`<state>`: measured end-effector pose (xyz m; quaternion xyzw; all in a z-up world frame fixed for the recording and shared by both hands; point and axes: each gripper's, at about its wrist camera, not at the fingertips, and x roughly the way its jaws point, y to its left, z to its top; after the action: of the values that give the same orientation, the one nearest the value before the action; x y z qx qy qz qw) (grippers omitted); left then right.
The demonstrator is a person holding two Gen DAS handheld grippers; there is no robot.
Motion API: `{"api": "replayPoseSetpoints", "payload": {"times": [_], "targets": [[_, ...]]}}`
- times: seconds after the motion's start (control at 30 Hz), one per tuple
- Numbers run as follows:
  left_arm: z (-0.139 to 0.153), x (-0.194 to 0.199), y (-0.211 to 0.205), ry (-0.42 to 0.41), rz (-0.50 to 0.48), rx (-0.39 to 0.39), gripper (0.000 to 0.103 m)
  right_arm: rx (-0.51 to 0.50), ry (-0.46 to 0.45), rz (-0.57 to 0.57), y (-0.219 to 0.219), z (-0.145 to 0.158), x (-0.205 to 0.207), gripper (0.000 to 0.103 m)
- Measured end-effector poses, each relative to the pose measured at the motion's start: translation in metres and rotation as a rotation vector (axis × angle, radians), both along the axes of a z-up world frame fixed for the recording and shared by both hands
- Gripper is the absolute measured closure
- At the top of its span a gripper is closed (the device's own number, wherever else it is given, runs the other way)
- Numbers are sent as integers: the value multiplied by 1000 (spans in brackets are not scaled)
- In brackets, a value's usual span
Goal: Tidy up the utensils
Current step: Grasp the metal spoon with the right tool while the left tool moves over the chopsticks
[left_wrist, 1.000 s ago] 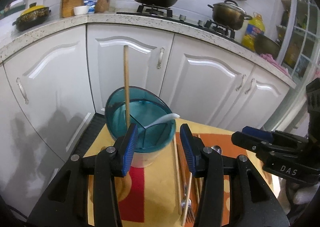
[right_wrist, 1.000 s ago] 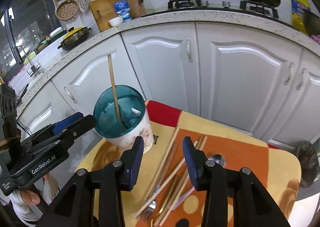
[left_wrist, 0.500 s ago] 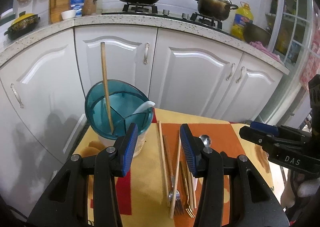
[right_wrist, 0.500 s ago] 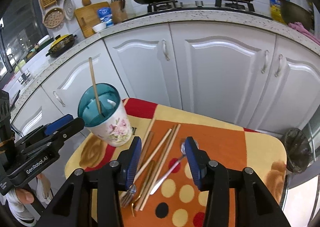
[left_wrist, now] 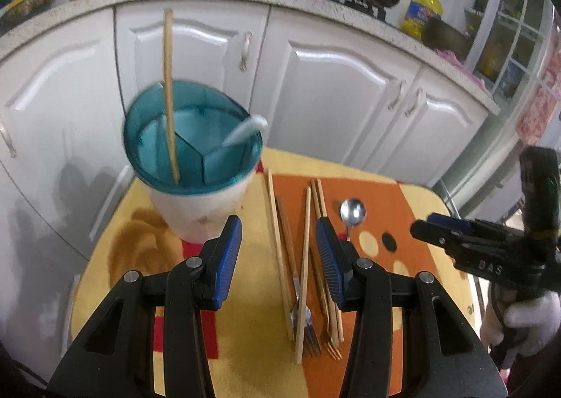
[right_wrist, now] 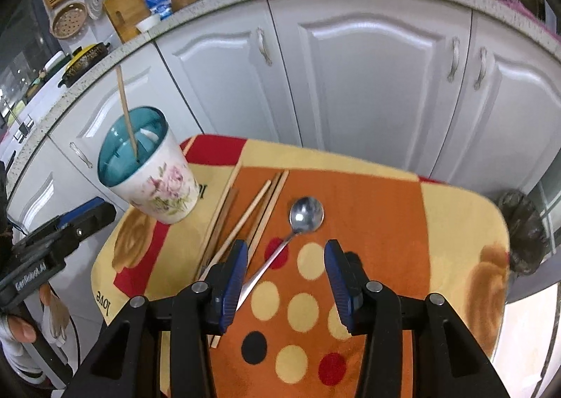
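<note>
A white floral holder (right_wrist: 156, 184) with a teal divided insert (left_wrist: 193, 149) stands at the table's left. One wooden chopstick (left_wrist: 169, 89) and a white spoon (left_wrist: 242, 133) stand in it. Several wooden chopsticks (left_wrist: 277, 250), forks (left_wrist: 310, 338) and a metal spoon (right_wrist: 303, 217) lie on the cloth right of it. My left gripper (left_wrist: 278, 257) is open and empty above the chopsticks. My right gripper (right_wrist: 285, 278) is open and empty above the metal spoon's handle.
The small table has a patterned orange and yellow cloth (right_wrist: 385, 222). White cabinet doors (right_wrist: 368, 82) stand close behind it. The counter above holds pots and a stove. A dark round thing (right_wrist: 522, 233) sits off the table's right edge.
Both grippers have drawn back from the holder and moved right, now over the loose utensils. The right gripper has come lower toward the metal spoon. Both stay open.
</note>
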<state>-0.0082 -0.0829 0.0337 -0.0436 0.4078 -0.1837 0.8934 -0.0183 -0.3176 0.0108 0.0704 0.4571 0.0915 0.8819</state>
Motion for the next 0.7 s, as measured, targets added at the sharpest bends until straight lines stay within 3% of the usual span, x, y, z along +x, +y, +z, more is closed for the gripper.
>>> {"api": "replayPoseSetpoints", "payload": {"times": [0.43, 0.7], "targets": [[-39, 26, -38, 104, -93, 61, 60, 36, 72, -37, -17, -61, 61, 60], [-61, 57, -64, 154, -94, 108, 60, 124, 80, 3, -25, -83, 92, 95]]}}
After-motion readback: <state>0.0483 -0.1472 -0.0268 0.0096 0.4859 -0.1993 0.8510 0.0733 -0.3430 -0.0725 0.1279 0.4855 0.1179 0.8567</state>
